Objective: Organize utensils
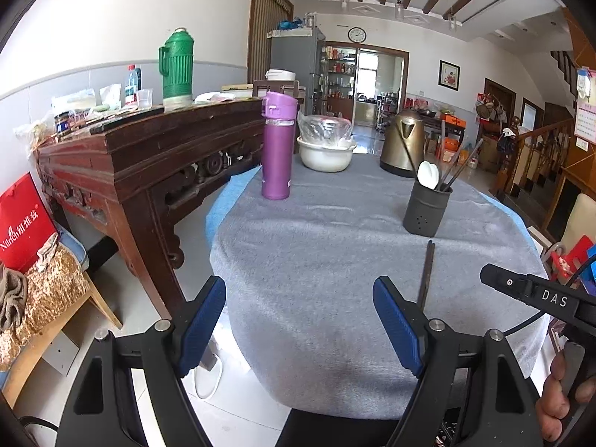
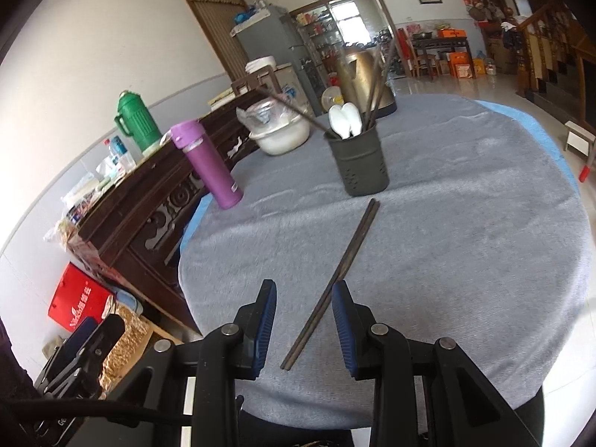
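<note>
A pair of dark chopsticks [image 2: 337, 272] lies flat on the grey tablecloth [image 2: 465, 260], pointing at a dark utensil holder [image 2: 361, 165]. The holder contains white spoons [image 2: 346, 119] and several chopsticks. My right gripper [image 2: 303, 298] is open, its blue pads either side of the chopsticks' near end, not touching. In the left wrist view the chopsticks [image 1: 426, 275] lie just right of my open, empty left gripper [image 1: 300, 298], and the holder [image 1: 426, 208] stands beyond. The right gripper's body [image 1: 540, 294] shows at the right edge.
A purple flask [image 1: 277, 149], a white bowl with bagged glassware [image 1: 326, 149] and a bronze kettle [image 1: 402, 141] stand at the table's far side. A dark wooden sideboard [image 1: 149, 160] with a green thermos [image 1: 177, 65] runs along the left.
</note>
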The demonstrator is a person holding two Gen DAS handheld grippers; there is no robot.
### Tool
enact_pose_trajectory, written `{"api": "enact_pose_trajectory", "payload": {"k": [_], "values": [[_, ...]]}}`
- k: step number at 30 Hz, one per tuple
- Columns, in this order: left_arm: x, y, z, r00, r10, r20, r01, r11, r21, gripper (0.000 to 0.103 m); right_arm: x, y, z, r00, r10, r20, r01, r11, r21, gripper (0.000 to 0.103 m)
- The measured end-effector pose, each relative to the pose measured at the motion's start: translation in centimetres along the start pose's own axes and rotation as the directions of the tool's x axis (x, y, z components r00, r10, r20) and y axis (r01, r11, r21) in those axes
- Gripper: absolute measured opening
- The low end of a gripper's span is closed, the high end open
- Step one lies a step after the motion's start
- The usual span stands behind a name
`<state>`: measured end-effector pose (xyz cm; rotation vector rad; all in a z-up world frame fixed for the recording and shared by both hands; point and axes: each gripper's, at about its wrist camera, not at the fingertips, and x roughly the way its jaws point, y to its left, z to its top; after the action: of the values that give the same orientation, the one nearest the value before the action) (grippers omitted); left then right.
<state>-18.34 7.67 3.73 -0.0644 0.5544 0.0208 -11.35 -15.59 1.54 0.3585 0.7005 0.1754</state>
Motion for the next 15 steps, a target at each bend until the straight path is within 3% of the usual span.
{"api": "enact_pose_trajectory", "payload": {"k": [7,15], "values": [[1.3,-0.2,-0.2,1.000,0.017,-0.020,-0.017,0.999,0.038,0.082,2.1,-1.2,1.2,1.000,-0.020,-0.012,0.020,0.999,0.044,0.034],[5.1,-0.9,0.0,0.993,0.002,-0.115,0.004,0.999,0.049,0.082,3.6,-3.7,2.0,0.999,-0.042,-0.022,0.044,0.996,0.082,0.034]]}}
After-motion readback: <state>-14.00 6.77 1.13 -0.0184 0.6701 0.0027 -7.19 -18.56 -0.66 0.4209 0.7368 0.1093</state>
